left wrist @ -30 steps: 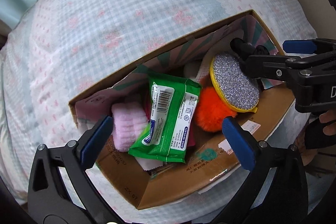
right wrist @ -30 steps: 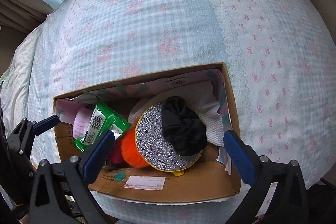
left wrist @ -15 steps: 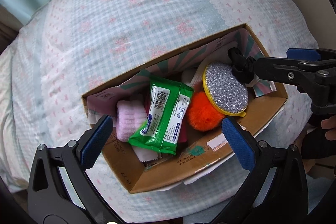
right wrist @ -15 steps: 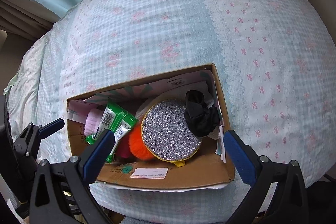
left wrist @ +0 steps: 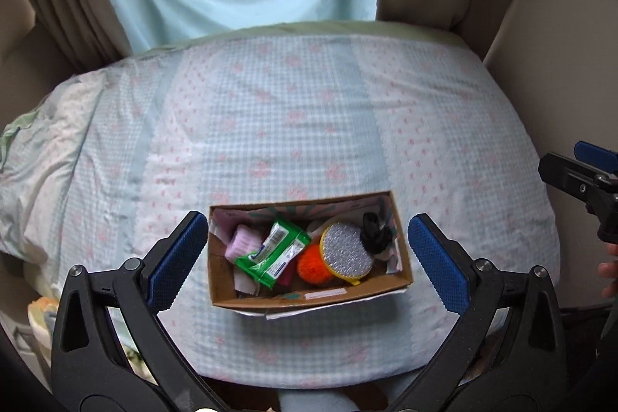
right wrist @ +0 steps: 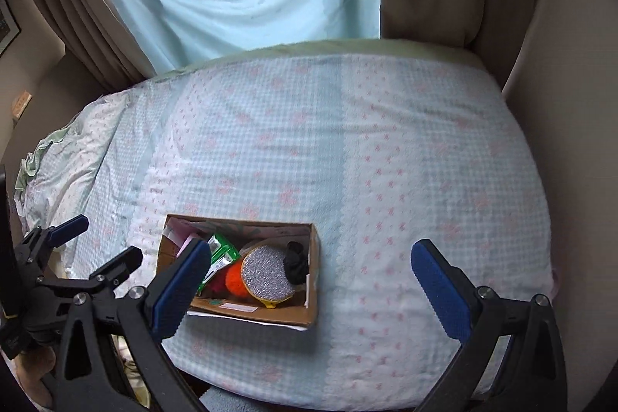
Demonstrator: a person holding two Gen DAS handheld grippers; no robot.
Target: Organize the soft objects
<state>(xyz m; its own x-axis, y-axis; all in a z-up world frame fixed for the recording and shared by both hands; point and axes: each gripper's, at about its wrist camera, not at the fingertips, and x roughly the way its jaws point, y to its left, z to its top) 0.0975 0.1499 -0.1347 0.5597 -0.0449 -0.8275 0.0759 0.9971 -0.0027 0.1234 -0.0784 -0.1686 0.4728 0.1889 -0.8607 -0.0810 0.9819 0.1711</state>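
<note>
Left tongs (left wrist: 307, 248) gape empty above the cardboard box (left wrist: 309, 296) of soft items.

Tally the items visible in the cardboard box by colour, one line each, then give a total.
Green wipes packet: 1
Pink rolled cloth: 1
Orange fluffy ball: 1
Silver glitter pad with yellow edge: 1
Black scrunchie: 1
Total: 5 clearly seen in the cardboard box; other bits underneath are too hidden to count.

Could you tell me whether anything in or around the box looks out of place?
Mostly tidy. The items sit loosely piled inside the cardboard box, and a white paper edge pokes out beneath its front. Both tools, left and right, are open and empty.
</note>
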